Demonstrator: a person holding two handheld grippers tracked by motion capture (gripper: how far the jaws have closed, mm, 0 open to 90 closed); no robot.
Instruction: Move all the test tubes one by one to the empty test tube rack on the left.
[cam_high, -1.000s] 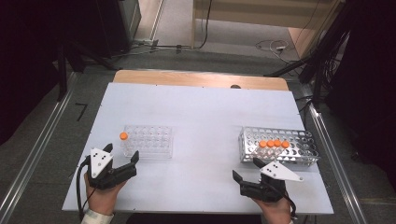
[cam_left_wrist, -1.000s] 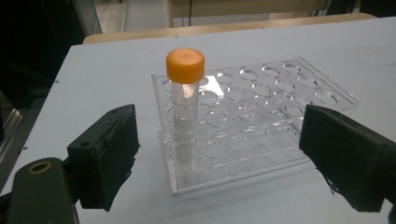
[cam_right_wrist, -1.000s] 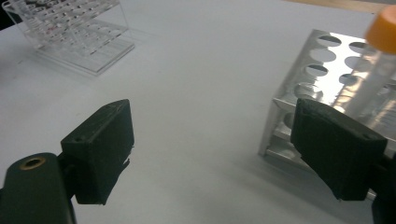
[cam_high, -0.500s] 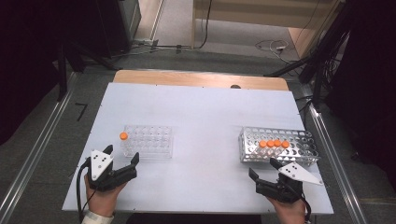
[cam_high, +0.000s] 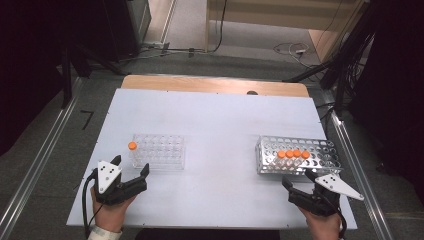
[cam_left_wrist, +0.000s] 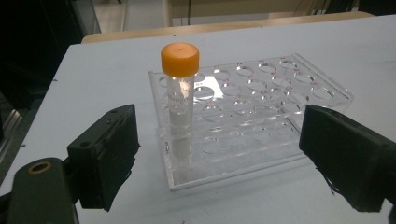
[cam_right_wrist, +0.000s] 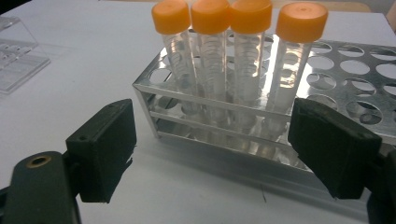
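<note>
A clear plastic rack (cam_high: 162, 150) (cam_left_wrist: 261, 102) stands left of centre with one orange-capped tube (cam_high: 132, 146) (cam_left_wrist: 180, 93) upright in its near left corner. My left gripper (cam_high: 132, 164) (cam_left_wrist: 219, 158) rests just in front of that corner, open, with nothing between its jaws. A metal rack (cam_high: 322, 149) (cam_right_wrist: 355, 70) on the right holds a row of several orange-capped tubes (cam_high: 292, 154) (cam_right_wrist: 233, 46). My right gripper (cam_high: 298, 179) (cam_right_wrist: 212, 154) sits in front of this row, open and apart from it; its jaws have just been closing slightly, with nothing between them.
The white tabletop (cam_high: 220, 120) has a wooden strip (cam_high: 215, 84) along its far edge. Metal rails run along both sides, with dark equipment and cables on the floor beyond. Open surface lies between the two racks.
My right gripper has moved to the right along the table's front, ending in front of the metal rack's tubes. The left gripper has stayed where it was.
</note>
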